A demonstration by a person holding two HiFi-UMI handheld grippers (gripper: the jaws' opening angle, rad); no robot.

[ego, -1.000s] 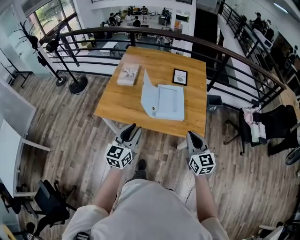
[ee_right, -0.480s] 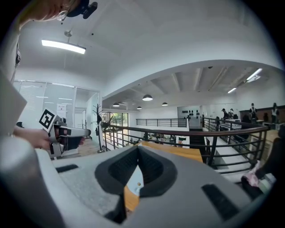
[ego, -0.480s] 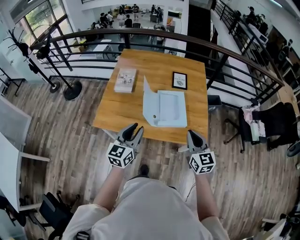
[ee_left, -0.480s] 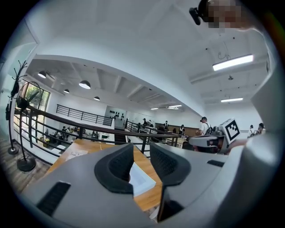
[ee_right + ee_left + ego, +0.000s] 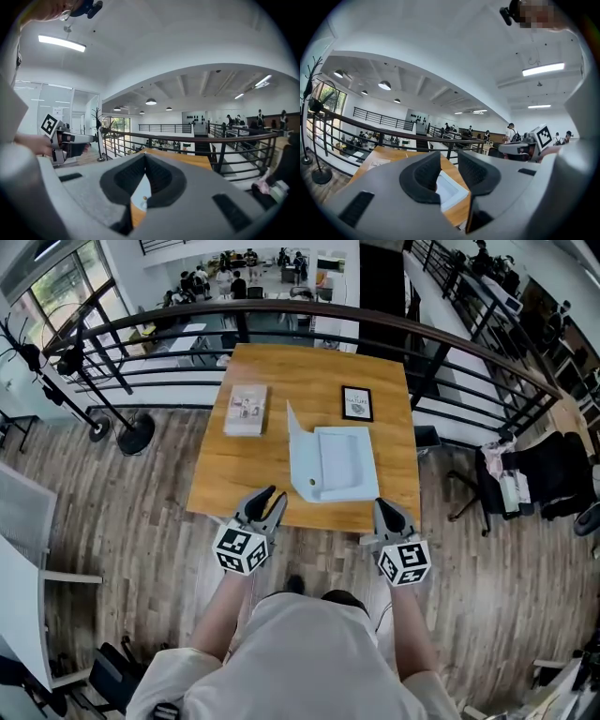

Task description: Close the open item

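A pale blue flat case [image 5: 336, 463] lies open on the wooden table [image 5: 234, 460], its lid flap [image 5: 298, 439] standing up along the left side. Both grippers hover just short of the table's near edge, apart from the case. My left gripper [image 5: 266, 500] is below the case's left corner, open with nothing between its pads. In the left gripper view a strip of the case [image 5: 449, 190] shows past the left gripper [image 5: 449, 158]. My right gripper [image 5: 385, 511] is below the case's right corner, its tips together. In the right gripper view the right gripper [image 5: 144, 157] holds nothing.
A book [image 5: 246, 410] lies at the table's left and a small framed picture [image 5: 357, 402] at the back right. A dark curved railing [image 5: 441, 338] runs behind the table. A coat-stand base [image 5: 136, 434] is on the left, and a chair with clothes [image 5: 525, 479] on the right.
The table and case have drifted slightly in the head view as the person edged forward. Both grippers keep the same pose and jaw state.
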